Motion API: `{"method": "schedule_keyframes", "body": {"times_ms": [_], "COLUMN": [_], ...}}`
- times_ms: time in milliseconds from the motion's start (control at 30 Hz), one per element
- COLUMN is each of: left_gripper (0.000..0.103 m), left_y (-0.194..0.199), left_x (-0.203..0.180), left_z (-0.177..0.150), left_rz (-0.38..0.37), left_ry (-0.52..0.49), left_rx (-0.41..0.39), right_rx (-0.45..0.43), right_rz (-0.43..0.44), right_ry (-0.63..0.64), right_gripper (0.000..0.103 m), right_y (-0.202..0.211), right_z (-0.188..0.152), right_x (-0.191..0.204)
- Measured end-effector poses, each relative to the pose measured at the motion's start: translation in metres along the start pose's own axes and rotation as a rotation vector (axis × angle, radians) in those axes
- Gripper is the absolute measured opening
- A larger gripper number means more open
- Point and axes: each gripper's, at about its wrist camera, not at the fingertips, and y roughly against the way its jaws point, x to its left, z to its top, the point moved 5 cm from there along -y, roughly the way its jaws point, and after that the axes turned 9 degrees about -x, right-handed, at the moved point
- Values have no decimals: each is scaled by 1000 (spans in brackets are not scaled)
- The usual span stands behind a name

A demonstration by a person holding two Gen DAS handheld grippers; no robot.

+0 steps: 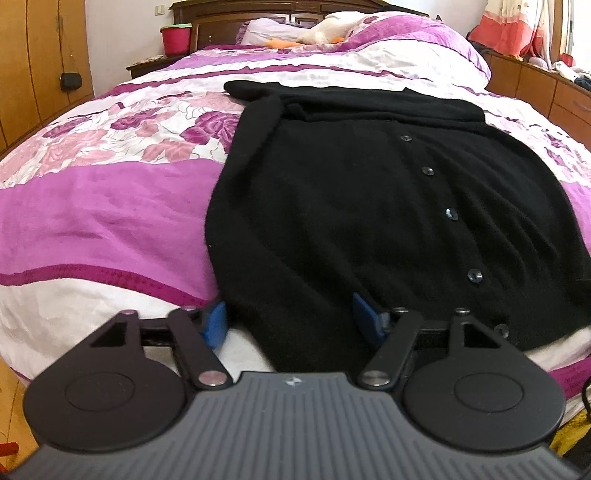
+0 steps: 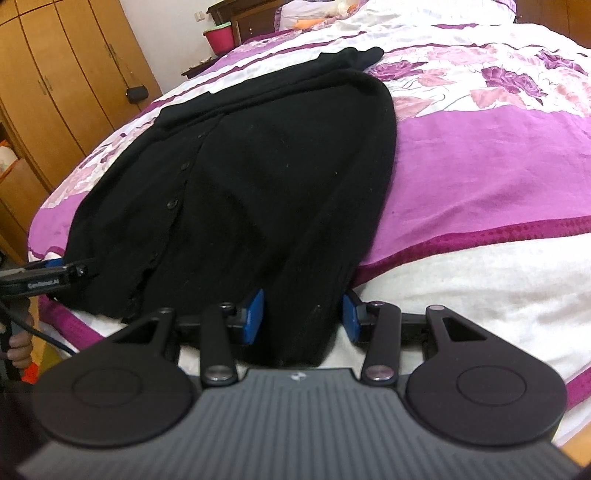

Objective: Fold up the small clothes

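Observation:
A black button-front cardigan point(image 1: 351, 192) lies flat on the bed, hem toward me, sleeves folded in across the top. It also shows in the right wrist view point(image 2: 258, 166). My left gripper point(image 1: 290, 321) is open, its blue pads either side of the hem's left corner. My right gripper point(image 2: 304, 315) is open, its blue pads either side of the hem's right corner. Neither is closed on the cloth. The left gripper also shows side-on at the left of the right wrist view point(image 2: 79, 273).
The bed has a purple, white and floral cover point(image 1: 110, 206). A pillow and a soft toy point(image 1: 328, 27) lie near the headboard. A red bucket point(image 1: 176, 38) stands on a nightstand. Wooden wardrobes point(image 2: 55, 85) stand left of the bed, a low cabinet point(image 1: 535, 85) stands right.

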Motion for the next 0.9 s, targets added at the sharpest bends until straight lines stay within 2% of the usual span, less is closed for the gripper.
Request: {"method": "schedule_keyframes", "body": {"times_ms": [33,67,100,133,167,200,333,433,667,900], "left_gripper": [58,49,43,27,18,15,13,13,12,12], "left_y": [1,1,0,-1,-2,-2,7,17,36,38], "left_x": [-1,-2,-3,-3,-2,-1,6,12,11,16], "left_z": [0,1,1,2,2,4,17,32,72,113], "left_rz": [-10,-22,-33,-49,-65,-74,-129,-162,-160,-126], "left_ry": [4,8,14,27,51,74,180,251,294,398], "left_rx": [0,3,9,15,23,25,-7,-60,-195,-275], "right_rx": [-5,-8,-10,-17,-30,-48,-126,-183,-311,-454], "right_rz": [-1,6,22,33,38,41,84,99,134,147], "right_ry": [-4,-23,-54,-74,-80,-73,-99,-130,-204,-240], "right_gripper": [31,18,15,13,12,11,11,11,10,10], "right_y": [2,2,3,3,5,8,21,28,39,44], "right_z": [-1,0,1,2,4,7,24,37,70,112], "right_x": [1,-1,-3,-4,-4,-3,-1,-1,-3,-1]}}
